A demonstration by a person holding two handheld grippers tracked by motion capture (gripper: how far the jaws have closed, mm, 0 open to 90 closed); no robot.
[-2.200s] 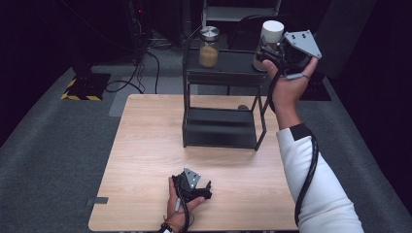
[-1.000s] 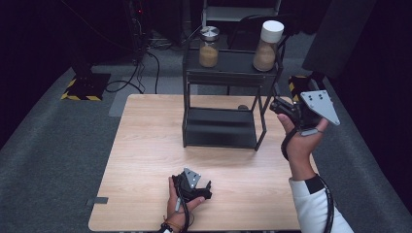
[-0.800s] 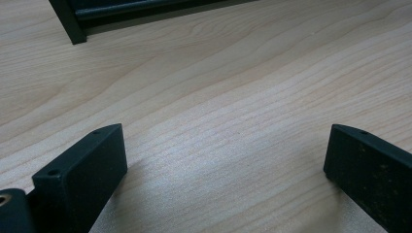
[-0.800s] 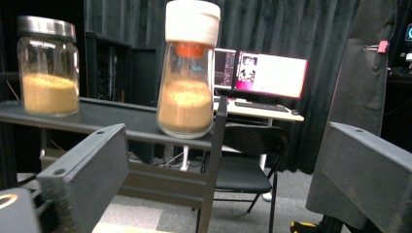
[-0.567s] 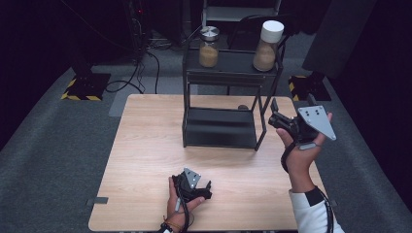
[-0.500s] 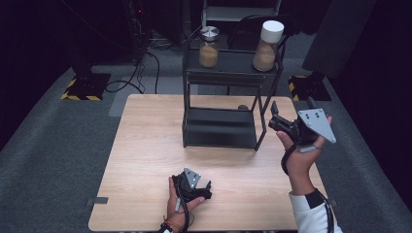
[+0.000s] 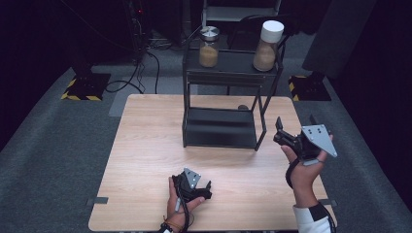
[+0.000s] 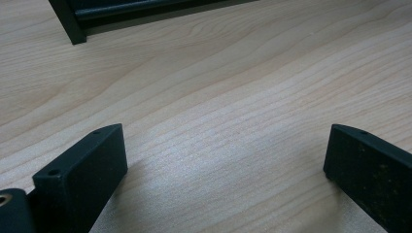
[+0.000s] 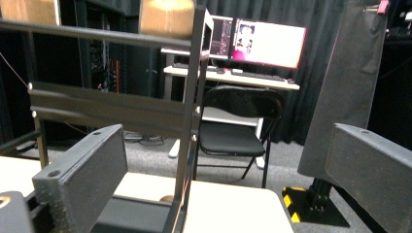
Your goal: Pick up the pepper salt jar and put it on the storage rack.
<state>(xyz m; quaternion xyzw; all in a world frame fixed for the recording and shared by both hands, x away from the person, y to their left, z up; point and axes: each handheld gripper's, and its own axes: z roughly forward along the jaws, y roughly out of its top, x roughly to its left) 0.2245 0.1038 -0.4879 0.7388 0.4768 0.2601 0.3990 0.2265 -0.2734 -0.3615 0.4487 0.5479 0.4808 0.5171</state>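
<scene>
High view: white-lidded jar (image 7: 267,45) shelved upper centre; right gripper (image 7: 295,136), jaws wide, empty, mid-right; left gripper (image 7: 194,187) wide on surface (image 7: 145,145); next, likely rest.

Your right hand-held gripper (image 9: 221,179) has its jaws wide apart, nothing between them. Black metal rack (image 9: 192,97) stands just ahead on the table (image 9: 228,206), a jar (image 9: 166,17) of brown stuff on its top shelf. Behind: folding chair (image 9: 238,124), lit monitor (image 9: 268,42).
</scene>
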